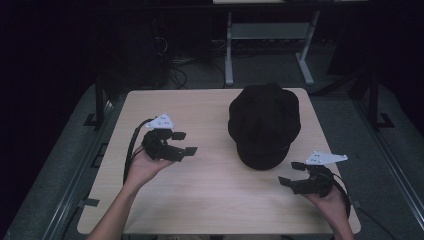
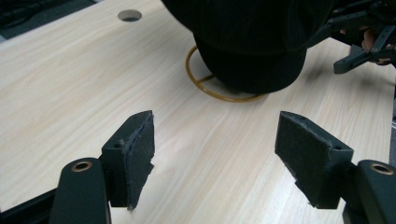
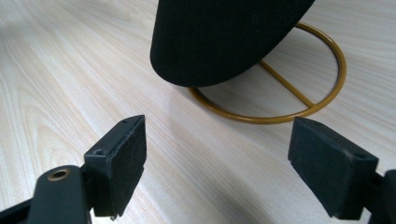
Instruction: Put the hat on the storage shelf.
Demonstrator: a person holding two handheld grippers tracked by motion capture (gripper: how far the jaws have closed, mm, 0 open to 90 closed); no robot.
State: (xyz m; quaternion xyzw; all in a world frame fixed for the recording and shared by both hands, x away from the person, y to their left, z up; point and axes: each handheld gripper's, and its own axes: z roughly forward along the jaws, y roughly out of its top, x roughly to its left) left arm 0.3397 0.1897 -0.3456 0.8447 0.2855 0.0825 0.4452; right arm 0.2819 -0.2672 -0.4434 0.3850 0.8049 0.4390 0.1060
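A black cap (image 1: 264,125) sits on a brass ring stand (image 3: 299,100) toward the far right of the table (image 1: 200,195). The left gripper (image 1: 185,142) hangs well left of the cap, jaws wide apart and empty. The right gripper (image 1: 290,172) waits just beside the cap's near right edge, jaws also spread, holding nothing.

High view dim, room around the pale wood-grain tabletop (image 1: 210,190) nearly black. Round black fabric cap (image 1: 264,125) is detail-less there. Both gripper views brighter, even overhead light, soft shadow under the cap beside the thin brass wire ring stand (image 3: 299,112); near jaws slightly soft.
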